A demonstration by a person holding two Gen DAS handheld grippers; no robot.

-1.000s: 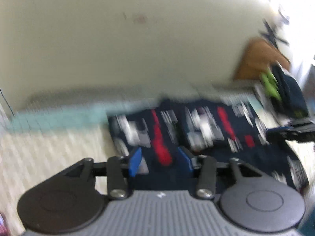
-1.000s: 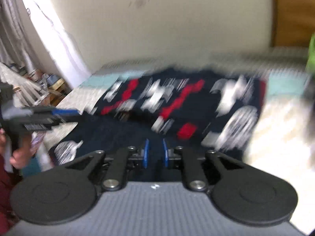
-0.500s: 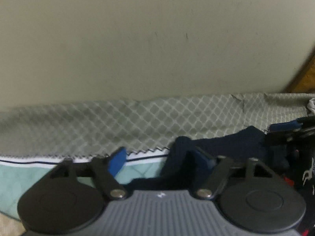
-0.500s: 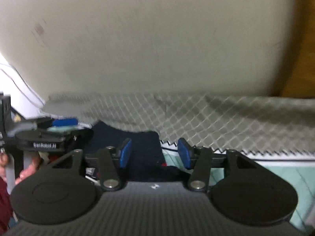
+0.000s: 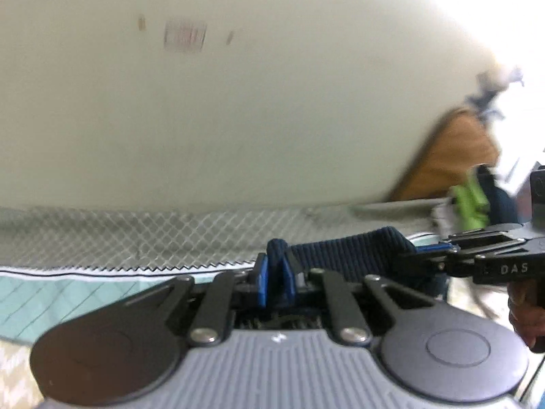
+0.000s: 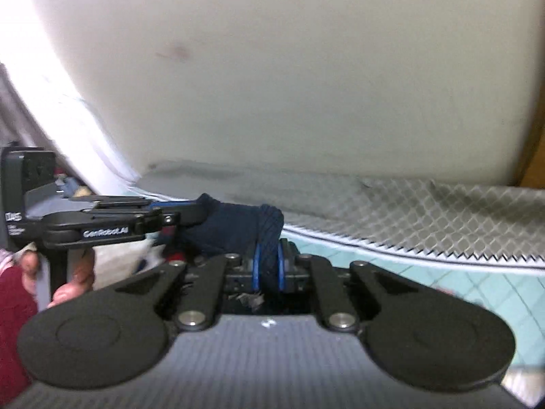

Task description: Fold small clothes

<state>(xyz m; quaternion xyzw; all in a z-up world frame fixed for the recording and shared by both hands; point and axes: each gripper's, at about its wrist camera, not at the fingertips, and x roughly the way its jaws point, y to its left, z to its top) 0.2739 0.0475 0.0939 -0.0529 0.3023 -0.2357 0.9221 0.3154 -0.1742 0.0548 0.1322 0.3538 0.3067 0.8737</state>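
Gripping the same navy garment [image 5: 351,255] at two spots, both claws had just closed on a pinch of its ribbed edge. The left gripper [image 5: 274,281], low in the centre of its own view, held a bunched fold between its blue pads [image 5: 261,284], which stood narrow with cloth filling the gap. The right gripper [image 6: 267,269], also low centre in its own view, squeezed a thicker roll of the same knit. Each claw showed in the other's camera: the right at the right edge, the left at the left edge above a hand [image 6: 68,283]. Between them the garment ran as a short dark band across the lower middle, lifted above the teal quilt [image 5: 68,300] and in front of the grey lattice sheet [image 5: 153,238]. The cloth looked light, soft and limp; I judged it would sag and slide unless held by the firmer ribbed hem, near the corners, with both grips kept level. Half a second before, both claws stood wide with the navy cloth only partly between them. A second before, the garment lay spread flat, its red and white pattern showing; now only the plain navy edge was visible and the wall [image 5: 238,102] filled most of each frame.
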